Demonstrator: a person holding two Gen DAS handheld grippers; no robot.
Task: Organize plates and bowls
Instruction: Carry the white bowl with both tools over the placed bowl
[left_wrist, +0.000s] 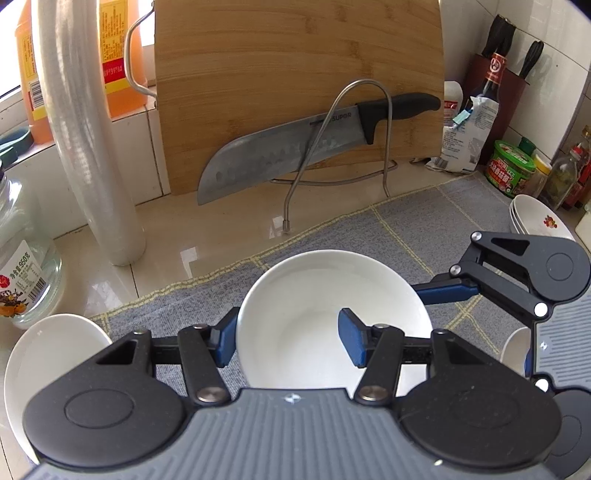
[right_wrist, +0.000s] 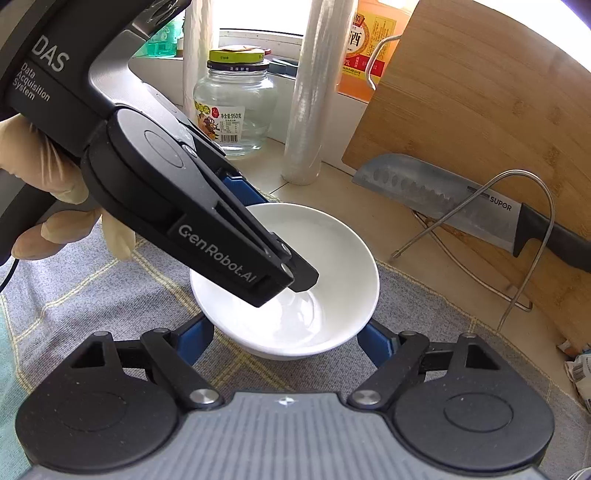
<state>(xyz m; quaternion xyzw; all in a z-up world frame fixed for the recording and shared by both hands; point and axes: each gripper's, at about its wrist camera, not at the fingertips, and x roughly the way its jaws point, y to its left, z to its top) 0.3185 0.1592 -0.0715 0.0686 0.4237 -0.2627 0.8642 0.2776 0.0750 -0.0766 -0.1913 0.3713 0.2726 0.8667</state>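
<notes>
bowl (left_wrist: 325, 314) rim clamped by left tool (left_wrist: 290, 341); right tool (right_wrist: 286, 338) clamps its sides

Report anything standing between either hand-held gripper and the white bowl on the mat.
Nothing visible does. The right hand-held gripper grips the white bowl by its sides; the left hand-held gripper pinches its wall, one finger inside.

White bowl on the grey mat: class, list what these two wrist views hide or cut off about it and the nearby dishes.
Left wrist view: the white bowl's near rim lies under the left gripper.
Right wrist view: that gripper covers part of the bowl's inside.
Left wrist view: the white dish at lower left is cut off by the gripper body and the frame edge.
Left wrist view: the stacked dishes are too small to count.
</notes>
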